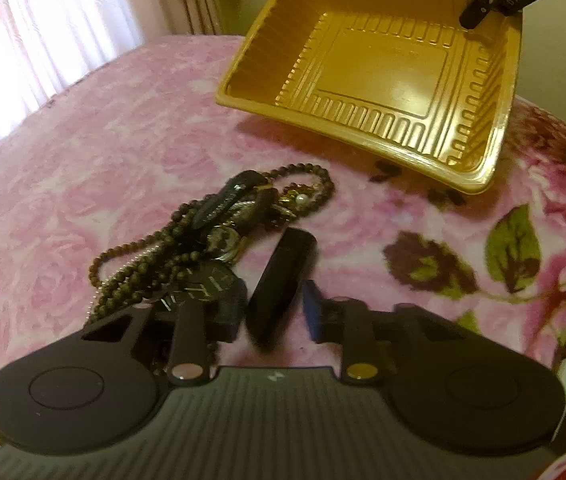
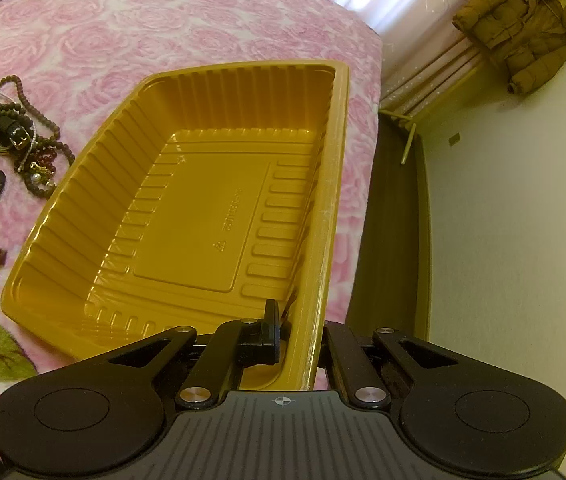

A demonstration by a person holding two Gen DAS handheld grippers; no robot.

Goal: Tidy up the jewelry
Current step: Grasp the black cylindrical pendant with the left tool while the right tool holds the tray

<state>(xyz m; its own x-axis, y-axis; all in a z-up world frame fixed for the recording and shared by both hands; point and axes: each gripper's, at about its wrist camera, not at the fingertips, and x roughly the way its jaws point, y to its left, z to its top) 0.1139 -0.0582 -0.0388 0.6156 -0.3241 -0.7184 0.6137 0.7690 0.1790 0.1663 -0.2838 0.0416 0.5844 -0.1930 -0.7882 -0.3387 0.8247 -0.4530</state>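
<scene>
Pink rose blanket under you: your open left gripper straddles the black tube, its length running away from you, beside the jewelry pile, while your right gripper pinches the gold tray rim

— What is that yellow thing on the bed?
— A gold plastic tray. It has ribbed walls and nothing lies in it. One side is tipped up off the pink blanket.
— And the dark heap beside it?
— That is the jewelry pile. Brown bead necklaces loop all through it, tangled up. A black watch strap lies on top, and a small white pearl shines near the tray side.
— What about the black stick?
— A short black tube lies flat, just beside the heap, near the tray but apart from it.
</scene>
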